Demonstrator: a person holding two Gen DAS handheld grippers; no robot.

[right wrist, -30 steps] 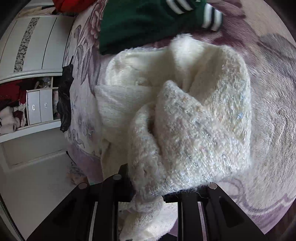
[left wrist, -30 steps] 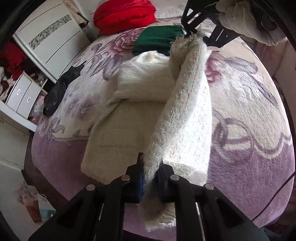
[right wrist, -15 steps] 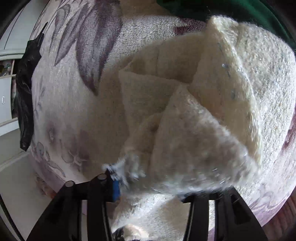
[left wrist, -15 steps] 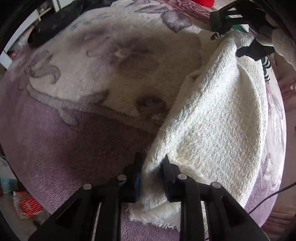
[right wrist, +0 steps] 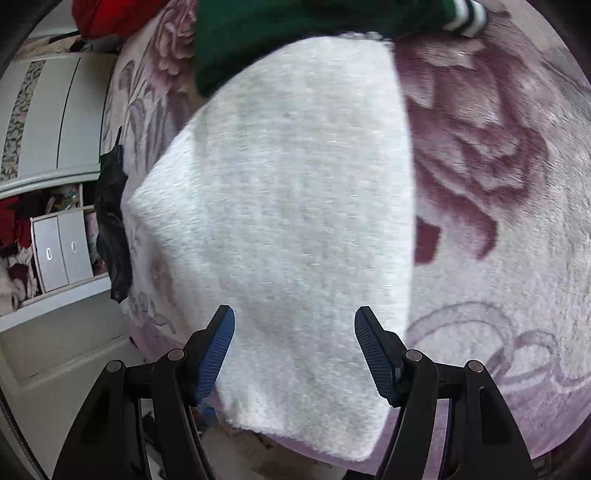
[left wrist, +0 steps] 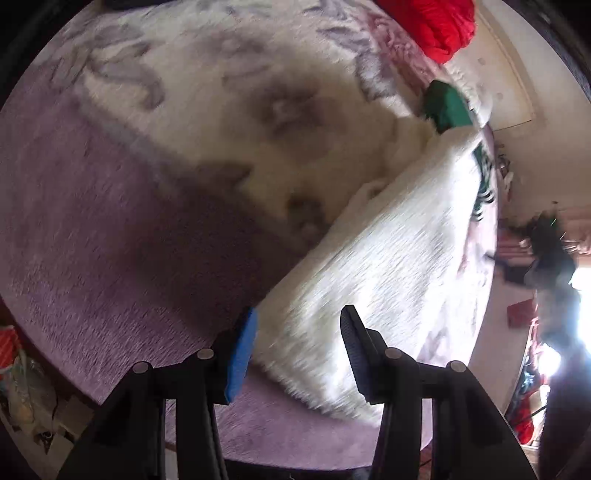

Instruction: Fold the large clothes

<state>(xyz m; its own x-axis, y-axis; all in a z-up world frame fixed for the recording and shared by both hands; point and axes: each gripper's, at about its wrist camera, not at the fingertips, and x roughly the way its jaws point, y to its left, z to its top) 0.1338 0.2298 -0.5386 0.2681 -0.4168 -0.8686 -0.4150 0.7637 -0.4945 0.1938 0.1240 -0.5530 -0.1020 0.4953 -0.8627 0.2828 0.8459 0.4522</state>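
I take the white fuzzy garment (right wrist: 295, 206) as my landmark. It lies flat on the bed blanket (right wrist: 517, 258), a plush cover with purple flowers on a pale ground.

My right gripper (right wrist: 294, 345) hangs above the near part of the garment, pointing steeply down at it. Its jaws are opening, and the 2 blue pads (right wrist: 218, 354) stand apart with the white fabric showing in the gap below them. Neither pad presses on the cloth, so this gripper is released. The garment's near edge passes under my fingers and reaches the edge of the bed.

My left gripper (left wrist: 299, 343) sits over a near corner of the same garment (left wrist: 388, 266). Its jaws are opening too. The blue pad (left wrist: 242, 354) stands at the garment's left edge, over the purple border of the blanket (left wrist: 110, 221), and the other finger stands over the white fabric. The cloth lies between and below them, and I cannot see either pad squeezing it, so I count this gripper as let go. This view is blurred.

Beyond the garment's far end lies a green garment (right wrist: 295, 33) with white-striped cuffs, its edge touching or just overlapping the white one. Farther past it sits a red bundle (left wrist: 436, 26). To the garment's left, a black item (right wrist: 112, 221) hangs off the bed's side, with white drawers (right wrist: 61, 251) beyond it.
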